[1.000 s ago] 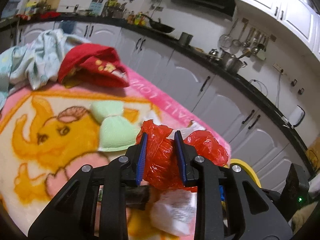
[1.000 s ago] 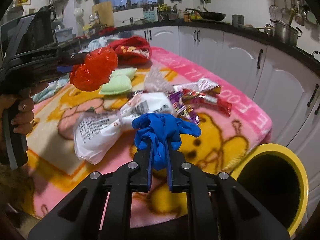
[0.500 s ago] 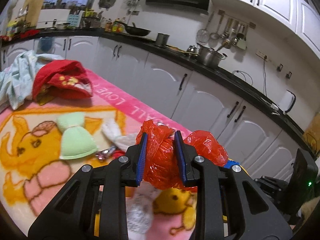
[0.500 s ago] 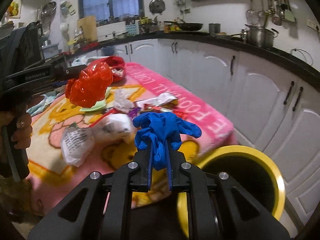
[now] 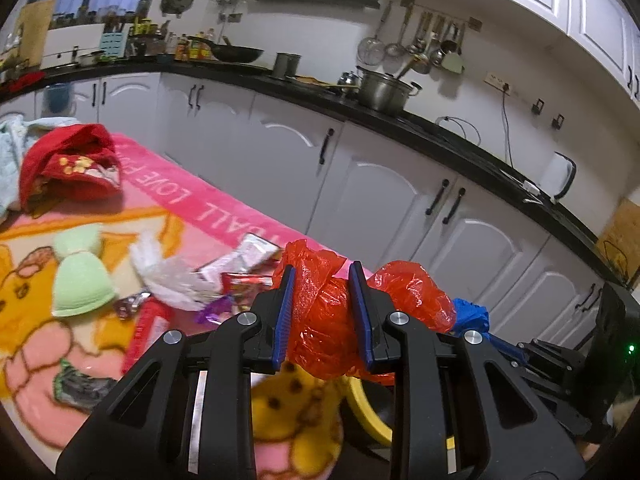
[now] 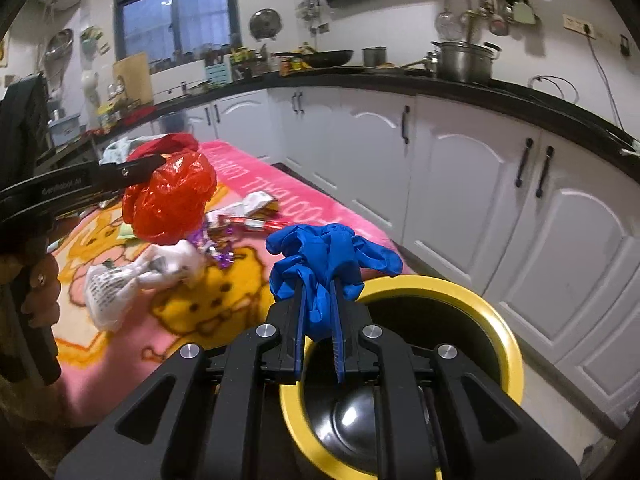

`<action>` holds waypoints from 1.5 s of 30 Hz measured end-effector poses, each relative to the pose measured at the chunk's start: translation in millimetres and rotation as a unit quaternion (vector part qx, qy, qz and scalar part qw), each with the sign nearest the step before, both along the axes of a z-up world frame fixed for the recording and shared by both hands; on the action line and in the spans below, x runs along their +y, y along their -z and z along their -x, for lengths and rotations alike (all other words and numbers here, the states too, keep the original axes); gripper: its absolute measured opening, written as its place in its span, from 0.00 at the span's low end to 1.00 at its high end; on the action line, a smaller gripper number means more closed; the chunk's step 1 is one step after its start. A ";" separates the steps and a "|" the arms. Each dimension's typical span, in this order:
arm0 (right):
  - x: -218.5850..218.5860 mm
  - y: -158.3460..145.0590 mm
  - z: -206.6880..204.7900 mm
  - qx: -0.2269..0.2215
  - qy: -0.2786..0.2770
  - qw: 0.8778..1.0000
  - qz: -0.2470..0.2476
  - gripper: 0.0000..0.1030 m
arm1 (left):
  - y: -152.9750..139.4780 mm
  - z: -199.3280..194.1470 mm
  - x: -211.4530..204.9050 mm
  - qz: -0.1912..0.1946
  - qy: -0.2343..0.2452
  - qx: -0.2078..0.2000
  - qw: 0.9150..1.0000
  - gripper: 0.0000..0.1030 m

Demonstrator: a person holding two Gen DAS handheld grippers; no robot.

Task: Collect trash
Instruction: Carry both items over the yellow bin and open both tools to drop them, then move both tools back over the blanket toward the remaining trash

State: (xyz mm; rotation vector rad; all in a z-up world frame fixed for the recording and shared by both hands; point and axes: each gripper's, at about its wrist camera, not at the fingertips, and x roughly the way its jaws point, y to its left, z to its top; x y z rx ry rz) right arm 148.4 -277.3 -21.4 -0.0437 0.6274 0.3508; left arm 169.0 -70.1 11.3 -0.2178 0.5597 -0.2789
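My left gripper (image 5: 322,312) is shut on a crumpled red plastic bag (image 5: 332,320) and holds it in the air over the table's right end. It also shows in the right wrist view (image 6: 170,200). My right gripper (image 6: 318,320) is shut on a blue glove (image 6: 326,254), held above the near rim of a black bin with a yellow rim (image 6: 508,356). The bin's rim also shows in the left wrist view (image 5: 366,416), below the red bag. Several wrappers (image 5: 240,276) and a white printed bag (image 6: 132,280) lie on the pink blanket (image 5: 192,204).
A red cloth (image 5: 68,164) and a green cloth (image 5: 80,280) lie on the blanket further back. White kitchen cabinets (image 6: 460,192) under a black counter run along the right, close to the bin. A person's hand (image 6: 38,292) holds the left gripper's handle.
Both grippers have swung right toward the bin, still holding their items. The blue glove is now over the bin's rim, and the red bag has moved from over the blanket toward the table's end.
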 end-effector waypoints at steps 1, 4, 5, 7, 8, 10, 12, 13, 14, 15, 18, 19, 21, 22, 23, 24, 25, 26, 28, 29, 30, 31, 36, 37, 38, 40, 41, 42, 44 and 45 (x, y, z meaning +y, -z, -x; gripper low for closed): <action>-4.2 0.8 0.1 0.002 0.005 1.000 0.000 0.11 | 0.8 -0.3 -4.5 -0.002 0.004 0.000 1.000 0.20; -16.0 3.3 0.8 0.009 0.019 1.000 -0.004 0.11 | 4.2 -3.5 -20.2 -0.007 0.015 0.003 1.000 0.20; -20.0 3.4 -0.2 0.012 0.023 1.000 -0.005 0.11 | 5.9 -4.6 -25.8 -0.009 0.019 0.005 1.000 0.20; -28.3 5.2 -0.9 0.019 0.030 0.999 -0.003 0.11 | 9.1 -6.9 -36.1 -0.013 0.027 0.008 1.000 0.20; -30.9 6.0 -1.2 0.021 0.032 0.999 -0.001 0.11 | 11.0 -8.0 -40.8 -0.014 0.031 0.010 0.999 0.20; -38.2 9.0 -0.7 0.028 0.037 0.999 0.000 0.11 | 15.6 -10.4 -51.2 -0.018 0.039 0.015 0.999 0.20; -45.1 12.8 -0.2 0.039 0.041 0.998 -0.001 0.11 | 21.2 -12.5 -62.5 -0.024 0.047 0.020 0.998 0.20; -46.9 14.4 0.9 0.043 0.042 0.998 -0.001 0.11 | 23.0 -13.9 -66.3 -0.026 0.050 0.022 0.998 0.20; -50.5 16.0 0.6 0.046 0.044 0.998 -0.001 0.11 | 25.9 -15.8 -71.8 -0.028 0.054 0.026 0.998 0.20; -53.3 18.3 1.2 0.051 0.045 0.998 0.000 0.11 | 27.9 -17.1 -75.6 -0.030 0.058 0.028 0.998 0.20; -61.5 25.8 0.4 0.066 0.047 0.997 -0.001 0.11 | 36.9 -22.5 -89.0 -0.038 0.066 0.037 0.996 0.20; -63.9 28.0 -0.2 0.071 0.048 0.996 -0.001 0.11 | 40.3 -25.1 -93.3 -0.039 0.069 0.043 0.996 0.20; -68.0 34.1 -0.3 0.082 0.051 0.995 0.000 0.11 | 46.7 -30.0 -100.7 -0.040 0.073 0.052 0.995 0.20; -69.9 37.0 -0.3 0.086 0.052 0.995 0.000 0.12 | 48.4 -31.8 -103.4 -0.042 0.075 0.055 0.995 0.20; -71.9 40.0 0.0 0.089 0.053 0.995 0.000 0.13 | 51.0 -33.7 -107.0 -0.044 0.076 0.057 0.994 0.20; -73.4 42.0 0.4 0.091 0.054 0.994 0.001 0.13 | 53.6 -35.4 -110.8 -0.047 0.078 0.059 0.994 0.21; -75.4 43.1 -1.7 0.094 0.055 0.994 0.001 0.13 | 55.1 -37.3 -113.5 -0.048 0.081 0.062 0.994 0.21; -77.8 45.9 -1.8 0.097 0.059 0.994 0.000 0.13 | 57.5 -39.0 -116.6 -0.049 0.083 0.065 0.993 0.21; -81.3 49.2 -2.5 0.102 0.064 0.993 -0.006 0.17 | 61.1 -42.1 -122.4 -0.052 0.085 0.070 0.993 0.22; -83.9 51.4 -2.9 0.107 0.067 0.992 -0.010 0.18 | 62.8 -42.9 -124.2 -0.052 0.086 0.072 0.992 0.22; -85.8 52.4 -3.7 0.109 0.069 0.992 -0.012 0.22 | 63.7 -42.7 -125.1 -0.053 0.085 0.072 0.992 0.24; -88.0 53.6 -3.9 0.110 0.073 0.991 -0.012 0.26 | 65.0 -43.5 -126.8 -0.054 0.085 0.074 0.992 0.26; -96.3 53.8 -3.2 0.106 0.090 0.990 -0.019 0.44 | 67.5 -43.7 -127.3 -0.053 0.085 0.077 0.992 0.48; -97.7 53.2 -3.0 0.103 0.094 0.990 -0.020 0.46 | 67.2 -43.5 -127.2 -0.052 0.085 0.077 0.992 0.51; -98.8 52.4 -2.8 0.100 0.097 0.990 -0.021 0.48 | 67.2 -43.2 -126.3 -0.049 0.086 0.077 0.992 0.57; -100.6 50.9 -2.1 0.095 0.103 0.990 -0.020 0.49 | 66.2 -41.9 -123.5 -0.045 0.083 0.075 0.993 0.62; -101.1 50.0 -2.0 0.094 0.104 0.990 -0.019 0.50 | 65.1 -40.9 -121.1 -0.043 0.079 0.074 0.993 0.66; -101.6 48.7 -1.4 0.091 0.107 0.990 -0.019 0.51 | 63.5 -39.7 -117.7 -0.040 0.075 0.073 0.994 0.71; -101.3 45.9 -1.2 0.086 0.109 0.990 -0.017 0.51 | 58.9 -36.9 -110.7 -0.033 0.069 0.068 0.995 0.77; -100.5 44.0 -0.5 0.082 0.109 0.991 -0.016 0.51 | 55.6 -34.5 -106.2 -0.032 0.064 0.063 0.995 0.82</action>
